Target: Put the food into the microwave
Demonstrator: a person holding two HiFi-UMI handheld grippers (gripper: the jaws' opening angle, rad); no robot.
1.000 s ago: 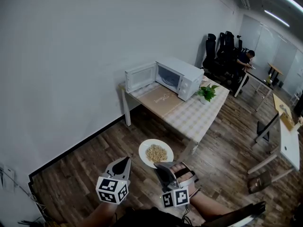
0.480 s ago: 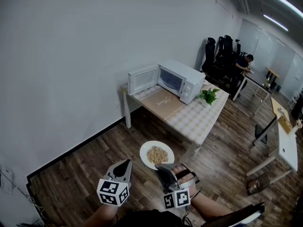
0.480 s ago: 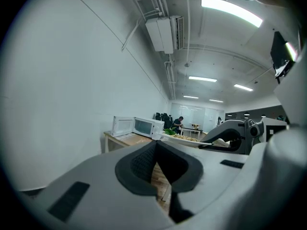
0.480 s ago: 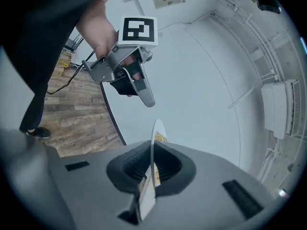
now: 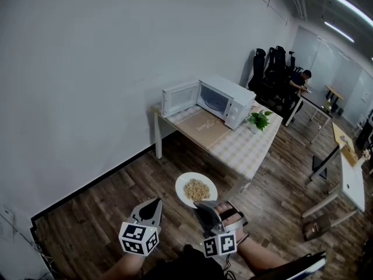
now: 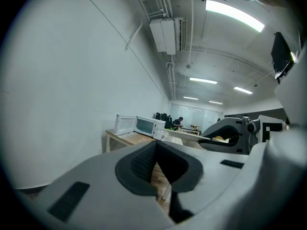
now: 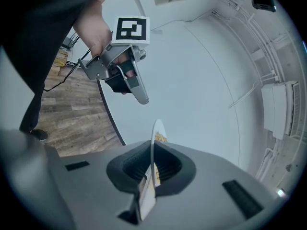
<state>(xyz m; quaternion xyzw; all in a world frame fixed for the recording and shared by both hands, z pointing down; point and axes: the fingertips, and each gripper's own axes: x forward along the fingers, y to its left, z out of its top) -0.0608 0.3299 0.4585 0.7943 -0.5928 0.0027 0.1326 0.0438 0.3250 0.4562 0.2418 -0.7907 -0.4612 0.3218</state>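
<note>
The left gripper [image 5: 155, 203] hangs empty, jaws together. Beside it the right gripper [image 5: 203, 205] is clamped on the near rim of the plate [image 5: 182, 186], held level above the floor with the food [image 5: 197, 189] heaped at its middle. Over the last second the plate has barely shifted and the table [image 5: 245, 142] looks no nearer, so the carry seems hardly begun. Well beyond, the microwave [image 5: 228, 98] sits at the table's far edge, its door [image 5: 179, 98] open.

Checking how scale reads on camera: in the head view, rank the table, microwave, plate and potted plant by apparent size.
1. table
2. microwave
3. plate
4. potted plant
The plate is nearest the camera, so its lead over the potted plant may be nearness, not true size.
</note>
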